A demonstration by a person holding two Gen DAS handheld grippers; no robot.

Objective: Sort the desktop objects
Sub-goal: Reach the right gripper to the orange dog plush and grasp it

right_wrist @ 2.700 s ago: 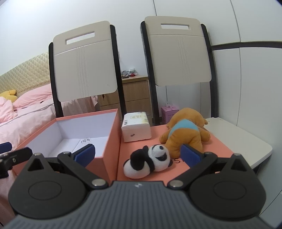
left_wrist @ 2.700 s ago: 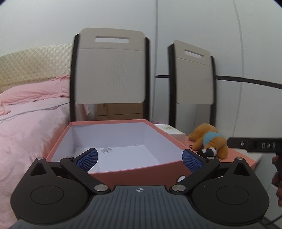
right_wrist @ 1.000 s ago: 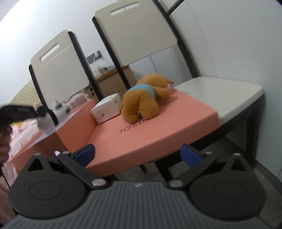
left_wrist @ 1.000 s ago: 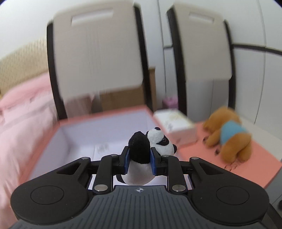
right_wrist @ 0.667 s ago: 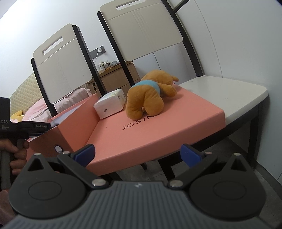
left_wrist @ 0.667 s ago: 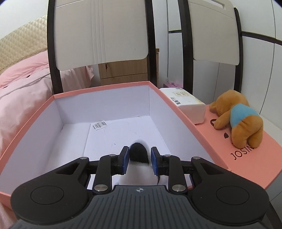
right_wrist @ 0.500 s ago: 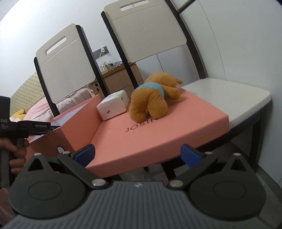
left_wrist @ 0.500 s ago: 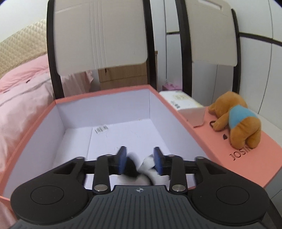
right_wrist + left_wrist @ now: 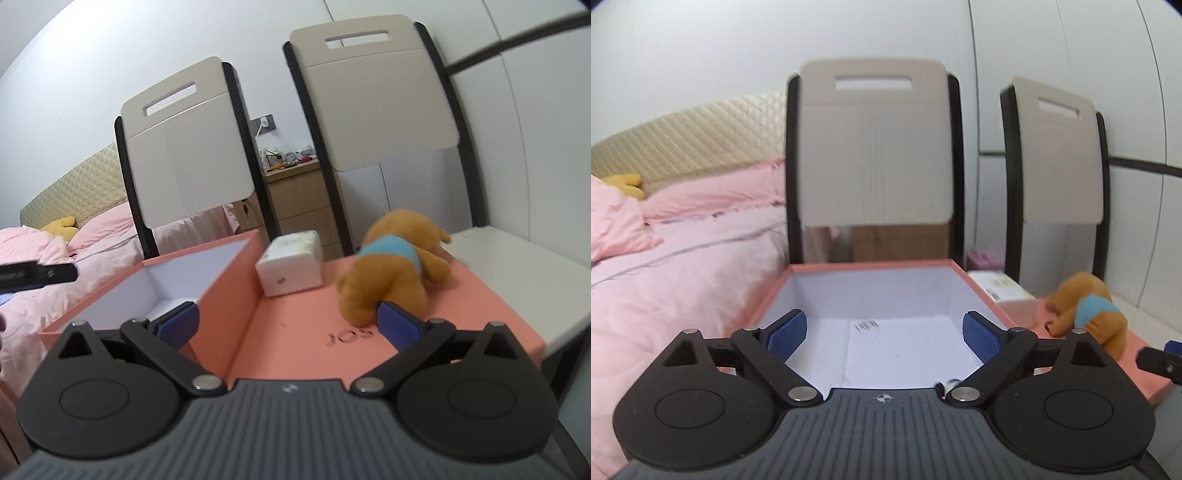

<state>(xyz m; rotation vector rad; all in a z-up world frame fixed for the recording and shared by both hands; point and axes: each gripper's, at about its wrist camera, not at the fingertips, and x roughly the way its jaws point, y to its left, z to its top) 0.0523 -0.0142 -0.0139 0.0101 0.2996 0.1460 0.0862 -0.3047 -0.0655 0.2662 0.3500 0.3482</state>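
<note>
The panda toy (image 9: 948, 384) lay in the pink box (image 9: 871, 264), only a scrap visible, so its axis could not be told. The left tongs (image 9: 884, 334) had just opened wide, empty; release seemed done. Next, the right tongs (image 9: 288, 322), also wide, should probably take the brown bear (image 9: 391, 273), lying along the lid (image 9: 480, 314), head away.

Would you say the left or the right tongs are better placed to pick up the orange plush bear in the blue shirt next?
Right. The right tongs stand open just before the orange plush bear in the blue shirt on the salmon-pink lid; the left tongs, just opened, face the open salmon-pink box.
</note>
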